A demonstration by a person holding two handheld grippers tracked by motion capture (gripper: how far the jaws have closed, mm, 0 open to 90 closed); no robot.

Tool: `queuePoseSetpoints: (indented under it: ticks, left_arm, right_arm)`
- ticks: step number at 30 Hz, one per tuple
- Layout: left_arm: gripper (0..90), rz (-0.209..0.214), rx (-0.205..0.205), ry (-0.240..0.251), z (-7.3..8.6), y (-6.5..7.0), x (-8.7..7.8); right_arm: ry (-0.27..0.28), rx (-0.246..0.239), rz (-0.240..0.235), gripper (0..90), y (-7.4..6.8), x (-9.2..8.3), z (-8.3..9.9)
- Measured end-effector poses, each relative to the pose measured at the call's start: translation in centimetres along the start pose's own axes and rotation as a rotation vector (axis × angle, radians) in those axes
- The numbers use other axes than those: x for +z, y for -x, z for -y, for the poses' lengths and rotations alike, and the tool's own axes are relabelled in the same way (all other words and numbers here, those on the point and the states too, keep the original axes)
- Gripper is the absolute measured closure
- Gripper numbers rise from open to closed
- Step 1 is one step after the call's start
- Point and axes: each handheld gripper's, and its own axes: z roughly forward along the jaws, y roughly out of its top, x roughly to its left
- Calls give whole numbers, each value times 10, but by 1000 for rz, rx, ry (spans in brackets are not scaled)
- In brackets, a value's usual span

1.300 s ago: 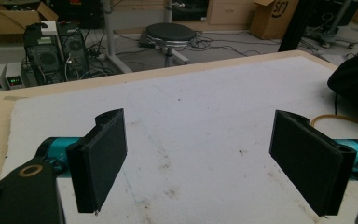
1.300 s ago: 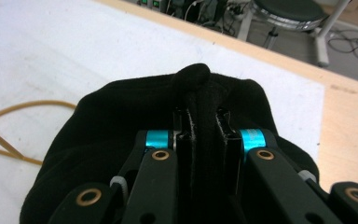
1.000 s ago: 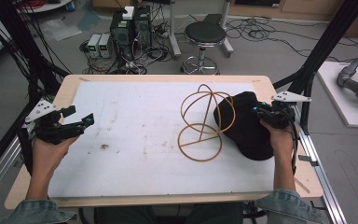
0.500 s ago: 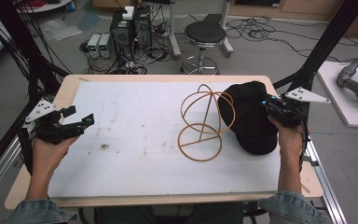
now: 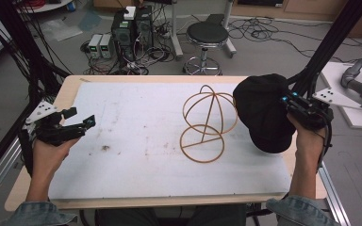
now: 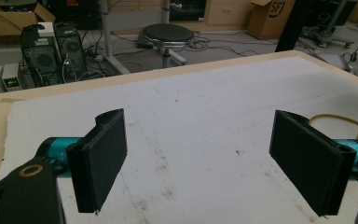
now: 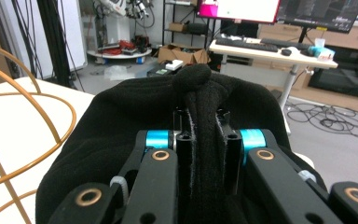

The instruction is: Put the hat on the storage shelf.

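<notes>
High view. A white-topped table [image 5: 136, 165] with a wooden border carries a gold wire stand [image 5: 207, 123] right of centre: a flat ring rests on the surface at the near side, and a rounded cage of hoops rises from it toward the far side, with one straight rod slanting up from the ring.

Right gripper [image 5: 290, 104]: held over the right edge of the table, its jaws closed together on a pinched fold of a black cap [image 5: 264, 113]. The cap hangs beside and to the right of the wire stand, close to it; contact between the two cannot be determined. The cap's long axis runs from far to near, with a rounded bulge at the far end and its lower lobe at the near right of the table. Whether that lobe rests on the surface cannot be determined.

Right gripper view. The fold of black fabric stands between the two jaws and rises past their tips into a knob [image 7: 192, 74]; hoops of the stand appear at the left.

Left gripper [image 5: 78, 123]: held over the left edge of the table, well apart from stand and cap, pointing right. In the left gripper view its jaws stand wide apart with bare, lightly stained tabletop between them.

Background: a round black stool [image 5: 209, 34] and electronic boxes [image 5: 101, 44] on the floor beyond the far edge.
</notes>
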Motion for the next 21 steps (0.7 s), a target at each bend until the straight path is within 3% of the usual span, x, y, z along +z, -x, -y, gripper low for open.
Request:
queuePoseSetpoints:
  ticks: [12,21]
  left_arm:
    - [193,2,0,-4,0,0,0]
    - [193,4,1,-4,0,1,1]
  right_arm:
    - [83,20,-5,823,4,-16,-7]
    - [201,34,-83,823,-8,-34,-26]
